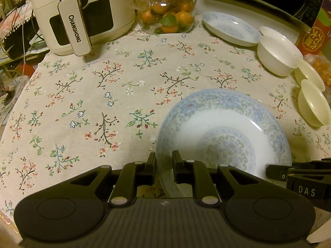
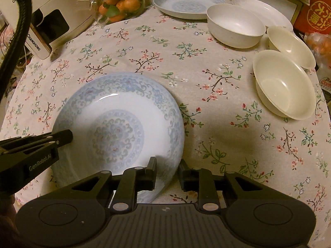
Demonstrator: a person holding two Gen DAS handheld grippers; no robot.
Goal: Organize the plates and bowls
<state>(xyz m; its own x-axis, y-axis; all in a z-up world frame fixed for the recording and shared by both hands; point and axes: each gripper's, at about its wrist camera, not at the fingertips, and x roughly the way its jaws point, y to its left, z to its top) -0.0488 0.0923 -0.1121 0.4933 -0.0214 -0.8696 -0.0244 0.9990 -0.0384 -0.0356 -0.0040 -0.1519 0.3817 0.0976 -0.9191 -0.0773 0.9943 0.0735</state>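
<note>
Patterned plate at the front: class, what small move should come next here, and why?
Probably draw the right hand-held gripper back off the patterned plate. Its jaws stand loosely around the rim, not pressing it, while the left hand-held gripper is shut on another part of the rim.

blue-patterned white plate (image 2: 115,124), floral tablecloth (image 2: 206,144)

Appliance: a cream CHANGHONG air fryer (image 1: 82,14) stood at the back left.
Jar: glass (image 1: 167,10) — oranges inside.
Cloth: floral tablecloth (image 1: 103,95).
</note>
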